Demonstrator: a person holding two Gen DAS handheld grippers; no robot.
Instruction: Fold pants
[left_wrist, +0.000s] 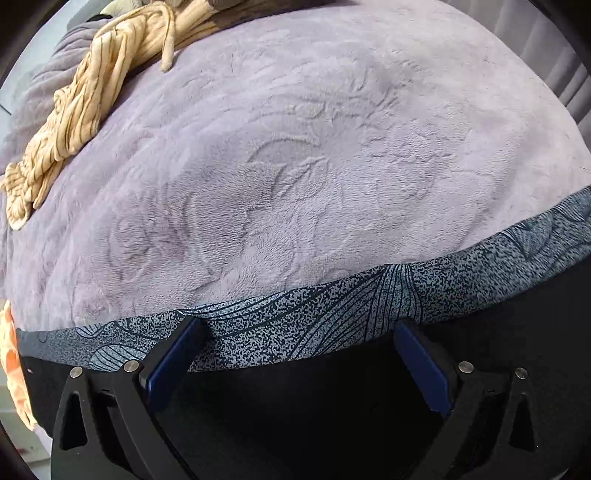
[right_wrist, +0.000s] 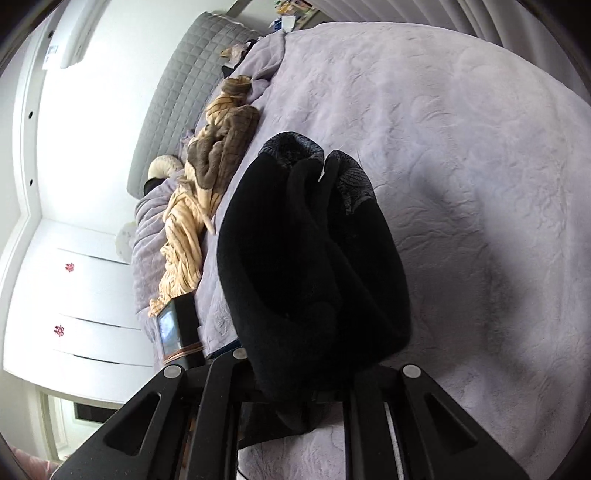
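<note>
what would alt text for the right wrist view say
The right gripper is shut on a bunched fold of black pants, lifted over a lavender blanket. A crumpled yellow striped garment lies to the left.

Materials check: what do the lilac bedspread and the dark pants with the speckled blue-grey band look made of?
Lilac bedspread: plush fleece or velvet by the look, matte, soft nap with embossed flower shapes pressed in. Dark pants: black side looks fuzzy, probably fleece lining; the speckled blue-grey band looks like smooth printed woven or knit fabric. Exact fibre cannot be told.
</note>
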